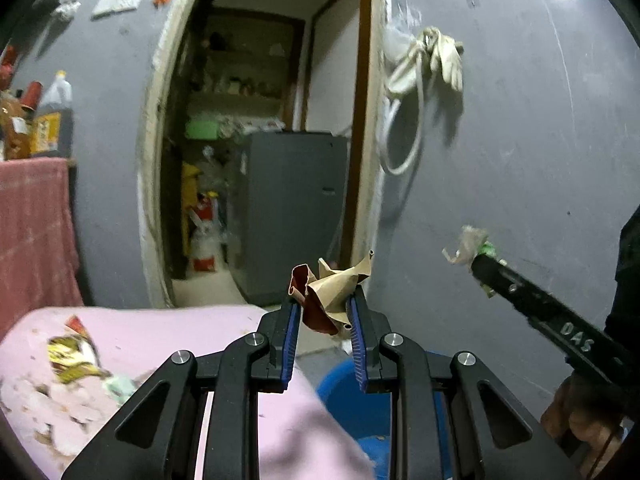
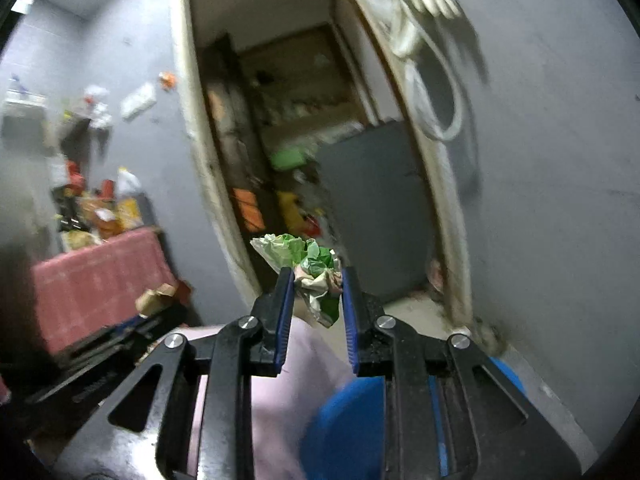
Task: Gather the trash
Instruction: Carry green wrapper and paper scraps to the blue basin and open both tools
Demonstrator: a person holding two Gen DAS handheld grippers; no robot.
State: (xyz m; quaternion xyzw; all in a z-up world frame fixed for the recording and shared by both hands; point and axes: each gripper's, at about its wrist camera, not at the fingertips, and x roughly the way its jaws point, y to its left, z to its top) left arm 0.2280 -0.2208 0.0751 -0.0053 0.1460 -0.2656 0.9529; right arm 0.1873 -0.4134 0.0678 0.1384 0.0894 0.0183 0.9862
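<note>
My left gripper [image 1: 324,312] is shut on a crumpled brown paper wrapper [image 1: 330,292], held in the air above a blue bin [image 1: 348,396]. My right gripper [image 2: 316,292] is shut on a crumpled green and white wrapper [image 2: 312,268], also above the blue bin [image 2: 348,420]. In the left wrist view the right gripper [image 1: 476,260] shows at the right with its wrapper [image 1: 470,244] at the tip. A yellow wrapper [image 1: 72,356] and a pale green scrap [image 1: 120,386] lie on the pink bedding [image 1: 160,336].
A doorway ahead opens onto a grey appliance [image 1: 296,216] and cluttered shelves. A white hose and gloves [image 1: 432,60] hang on the grey wall at the right. A table with a red cloth [image 1: 32,220] and bottles stands at the left.
</note>
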